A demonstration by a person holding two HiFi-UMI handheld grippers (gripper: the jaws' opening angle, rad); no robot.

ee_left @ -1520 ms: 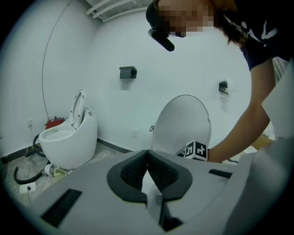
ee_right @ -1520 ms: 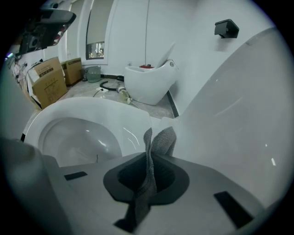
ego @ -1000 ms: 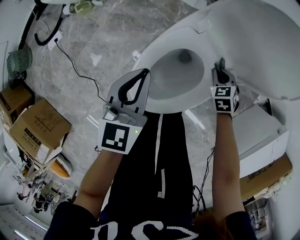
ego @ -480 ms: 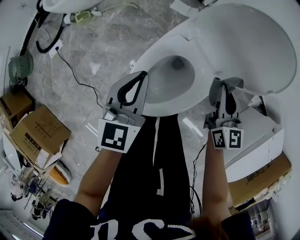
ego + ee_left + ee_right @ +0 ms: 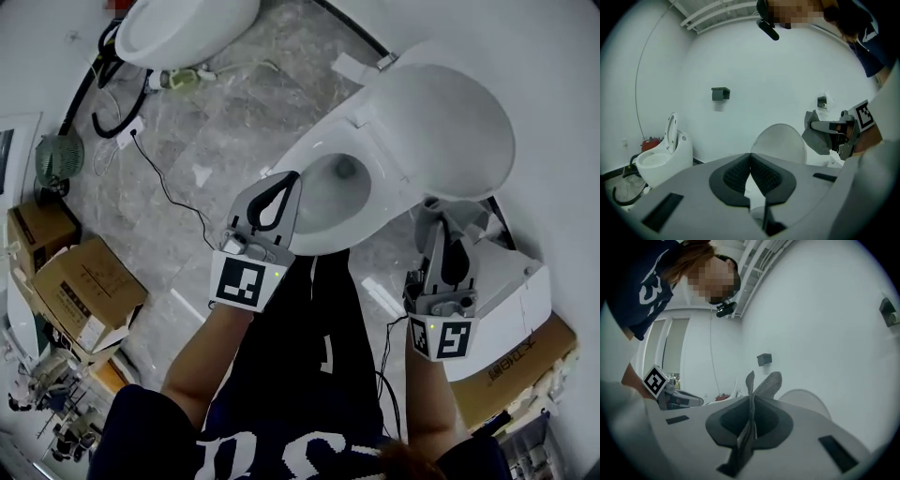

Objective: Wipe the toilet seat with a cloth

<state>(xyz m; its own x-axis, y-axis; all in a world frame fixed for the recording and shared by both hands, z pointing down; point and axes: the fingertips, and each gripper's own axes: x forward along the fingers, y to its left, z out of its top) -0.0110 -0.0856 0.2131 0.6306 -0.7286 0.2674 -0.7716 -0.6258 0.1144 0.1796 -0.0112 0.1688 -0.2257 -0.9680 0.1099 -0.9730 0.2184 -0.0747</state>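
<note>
**While the cloth is held off the seat, both grippers are closed**

Where the grey cloth (image 5: 761,385) shows in the right gripper view, it is pinched between the closed jaws of the right gripper (image 5: 751,404), with a fold standing up past the tips. From above, the cloth (image 5: 429,214) sits at the right side of the toilet, just beside the outer edge of the toilet seat (image 5: 380,204) and below the raised lid (image 5: 441,131). Contact with the seat cannot be confirmed. The left gripper view shows the cloth (image 5: 816,137) up in the air beside the lid.

The left gripper (image 5: 281,190) is over the front left of the seat rim. Its jaws are shut together with nothing between them.

The right gripper (image 5: 453,234) is over a white unit (image 5: 514,281) standing next to the toilet, with a cardboard box (image 5: 530,354) beneath it. A black cable (image 5: 169,192) runs across the marble floor (image 5: 216,122). A second toilet (image 5: 178,28) stands at the far left, and more cardboard boxes (image 5: 80,281) lie near the person's left side.
</note>
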